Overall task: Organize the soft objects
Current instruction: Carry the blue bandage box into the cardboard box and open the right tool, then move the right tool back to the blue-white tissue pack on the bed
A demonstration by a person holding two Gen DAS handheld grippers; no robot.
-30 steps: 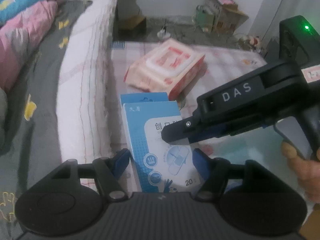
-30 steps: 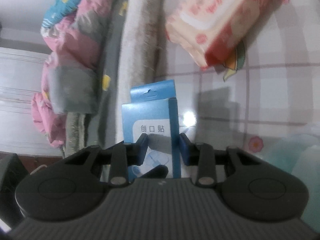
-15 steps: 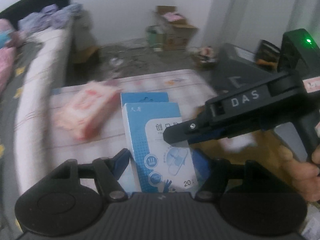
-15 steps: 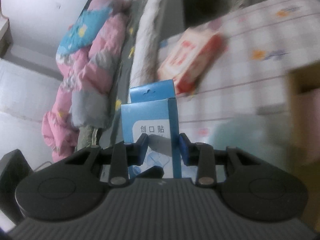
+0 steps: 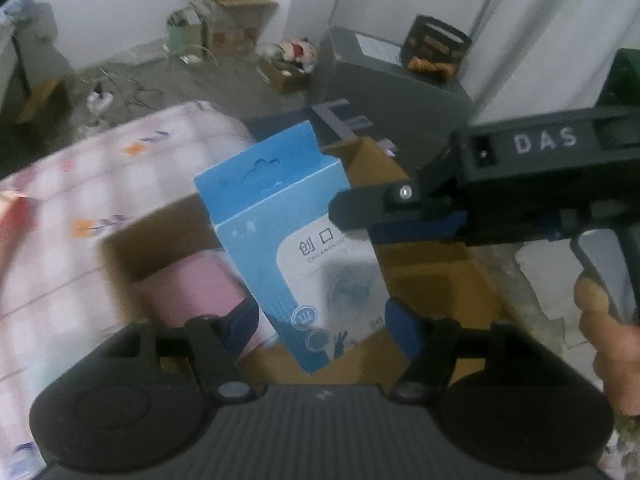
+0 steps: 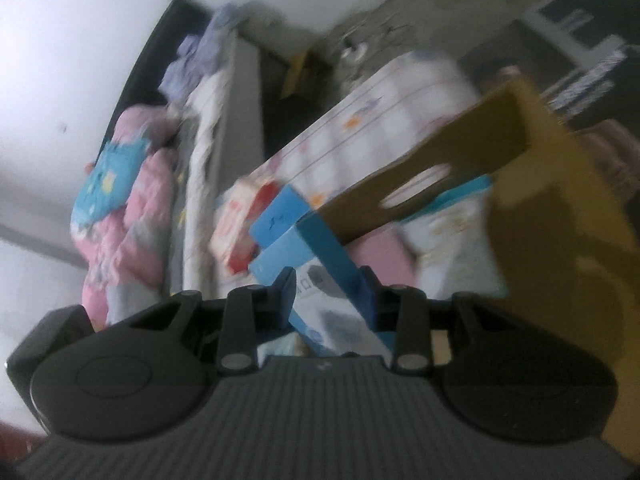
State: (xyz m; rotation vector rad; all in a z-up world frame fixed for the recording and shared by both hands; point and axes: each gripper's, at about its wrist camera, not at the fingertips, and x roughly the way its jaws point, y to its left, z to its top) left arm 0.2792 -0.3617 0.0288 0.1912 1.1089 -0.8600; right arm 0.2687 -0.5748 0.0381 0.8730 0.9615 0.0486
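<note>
A blue and white plaster box (image 5: 280, 216) hangs tilted over an open cardboard box (image 5: 424, 276). My right gripper (image 6: 326, 292) is shut on the blue box's (image 6: 288, 248) narrow sides and reaches in from the right in the left wrist view (image 5: 352, 220). My left gripper (image 5: 324, 316) straddles the box's lower end, with its pads against the two wide edges. A pink soft pack (image 5: 188, 284) and a white and teal pack (image 6: 452, 240) lie inside the cardboard box (image 6: 560, 220). A hand (image 5: 608, 320) grips the right handle.
A red and white wipes pack (image 6: 236, 224) lies on the checked cloth (image 5: 60, 184) to the left. A bed with a pink quilt (image 6: 124, 208) runs along the wall. Across the floor stand a grey cabinet (image 5: 384, 92) and cartons (image 5: 228, 12).
Both grippers have swung right with the blue box, from over the checked cloth and wipes pack to over the open cardboard box. The blue box now leans left.
</note>
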